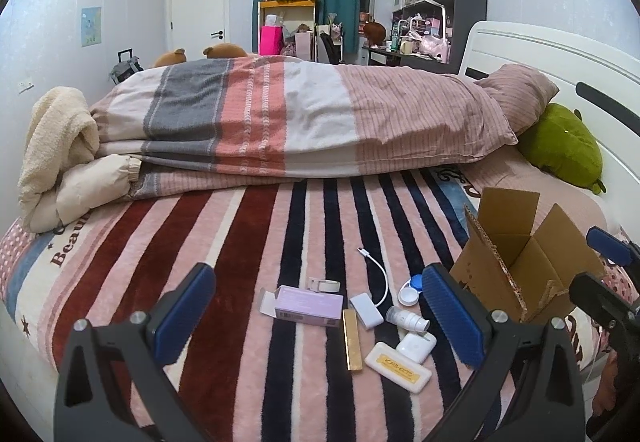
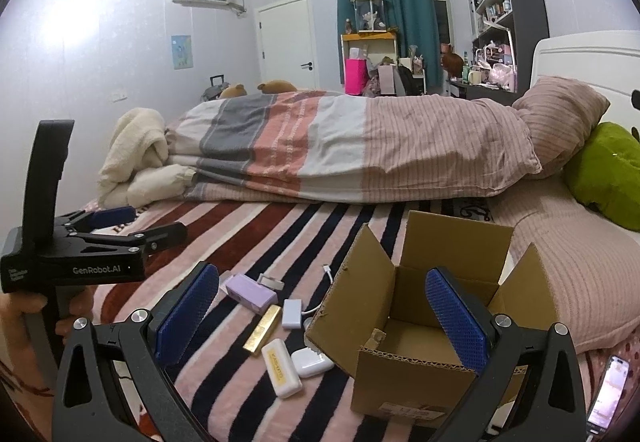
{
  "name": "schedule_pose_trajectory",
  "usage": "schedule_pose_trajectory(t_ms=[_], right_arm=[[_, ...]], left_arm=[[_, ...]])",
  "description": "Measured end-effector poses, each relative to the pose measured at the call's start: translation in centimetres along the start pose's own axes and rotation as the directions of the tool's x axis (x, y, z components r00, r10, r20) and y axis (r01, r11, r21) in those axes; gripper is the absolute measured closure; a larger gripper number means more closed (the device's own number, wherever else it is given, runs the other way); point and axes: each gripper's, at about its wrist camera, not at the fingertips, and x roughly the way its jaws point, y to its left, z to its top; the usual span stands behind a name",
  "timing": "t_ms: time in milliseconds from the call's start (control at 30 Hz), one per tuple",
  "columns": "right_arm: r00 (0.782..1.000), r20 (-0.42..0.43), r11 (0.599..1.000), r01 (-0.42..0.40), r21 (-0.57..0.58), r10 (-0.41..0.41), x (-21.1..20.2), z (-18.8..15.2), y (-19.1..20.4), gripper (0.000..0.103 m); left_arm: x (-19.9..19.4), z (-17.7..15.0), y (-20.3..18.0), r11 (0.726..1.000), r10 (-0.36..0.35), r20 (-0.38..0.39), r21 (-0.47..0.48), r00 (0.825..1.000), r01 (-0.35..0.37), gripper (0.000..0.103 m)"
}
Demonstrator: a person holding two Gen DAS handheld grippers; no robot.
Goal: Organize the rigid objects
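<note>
Two grippers, both mine, stand with jaws spread wide and nothing between the pads: the left gripper [image 1: 320,318] over the small items, the right gripper [image 2: 322,322] at the cardboard box [image 2: 416,326]. Between my left jaws lie the lilac carton [image 1: 308,304], gold bar [image 1: 352,340], white adapter [image 1: 366,310] and cream case [image 1: 398,366] on the striped blanket [image 1: 240,242]. The box, flaps up, sits just outside my left gripper's right jaw, its cavity between my right jaws.

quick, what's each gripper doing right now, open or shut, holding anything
Left gripper: open, holding nothing, above the small items on the bed.
Right gripper: open, holding nothing, over the box.
</note>
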Motion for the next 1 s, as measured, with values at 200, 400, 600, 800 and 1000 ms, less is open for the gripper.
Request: schedule_pose_trajectory(t_ms=[200, 400, 600, 800, 1000], right_arm=[[1.000, -0.002, 1.000, 0.006, -0.007, -0.006, 0.0, 0.0, 0.2, 0.000], [1.000, -0.004, 1.000, 0.007, -0.012, -0.007, 0.0, 0.0, 0.3, 0.000], [1.000, -0.004, 1.000, -0.007, -0.006, 0.007, 0.0, 0.0, 0.4, 0.000], [1.000, -0.003, 1.000, -0.013, -0.011, 0.013, 0.0, -0.1, 0.8, 0.000], [1.000, 0.002, 0.999, -0.013, -0.029, 0.013, -0.1, -0.2, 1.4, 0.000]], left_arm=[[-0.2, 0.0, -0.1, 1.000, -0.003, 0.002, -0.001, 1.000, 0.003, 0.000], [-0.2, 0.0, -0.1, 1.000, -0.002, 0.004, -0.001, 1.000, 0.002, 0.000], [-0.3, -0.1, -0.1, 1.000, -0.006, 0.002, -0.004, 1.000, 0.006, 0.000], [-0.3, -0.1, 0.0, 1.000, -0.007, 0.001, -0.004, 1.000, 0.007, 0.000], [-0.5, -0.4, 0.4, 1.000, -0.017, 0.008, -0.013, 1.000, 0.017, 0.000]])
